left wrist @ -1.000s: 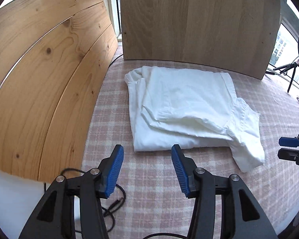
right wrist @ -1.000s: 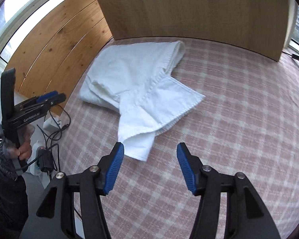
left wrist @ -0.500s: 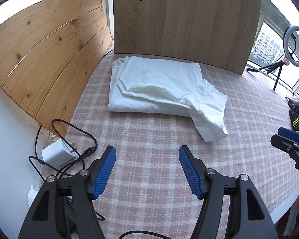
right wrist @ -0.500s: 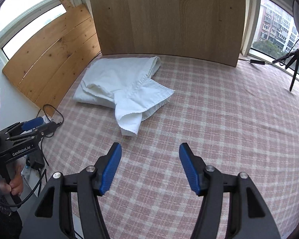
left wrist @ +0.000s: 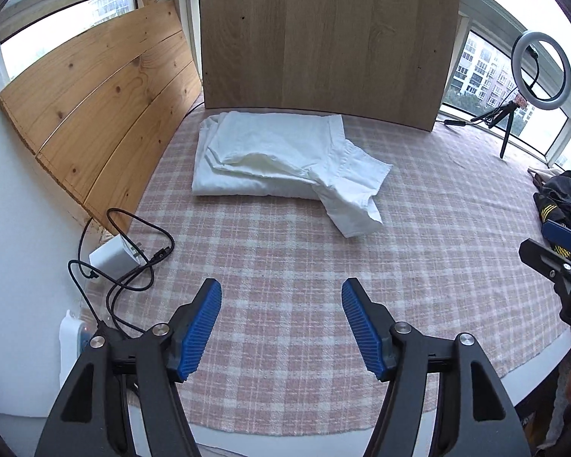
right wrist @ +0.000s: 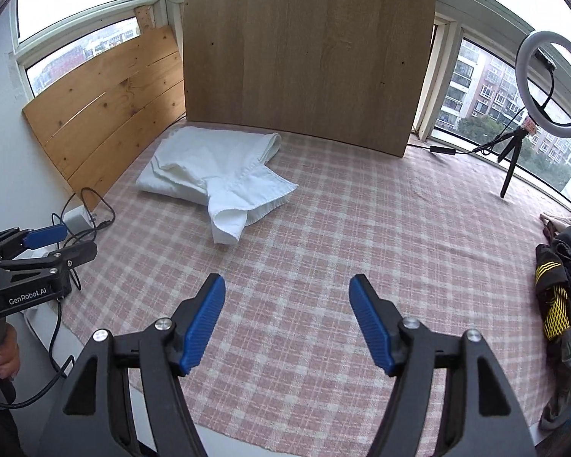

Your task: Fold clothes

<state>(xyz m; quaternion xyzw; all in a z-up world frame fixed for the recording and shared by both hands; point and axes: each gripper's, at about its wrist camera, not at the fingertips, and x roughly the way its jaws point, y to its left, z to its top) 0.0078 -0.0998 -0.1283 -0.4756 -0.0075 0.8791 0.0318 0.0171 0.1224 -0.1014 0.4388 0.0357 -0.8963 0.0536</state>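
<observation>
One white garment (left wrist: 285,160), one dark pile (right wrist: 563,266)

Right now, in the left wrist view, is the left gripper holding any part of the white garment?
No: the left gripper is open and empty above the checked cloth, well clear of the white garment lying near the boards.

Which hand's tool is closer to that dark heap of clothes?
Right. The right tool hangs beside the dark heap; the left tool is across the table, near the charger.
</observation>
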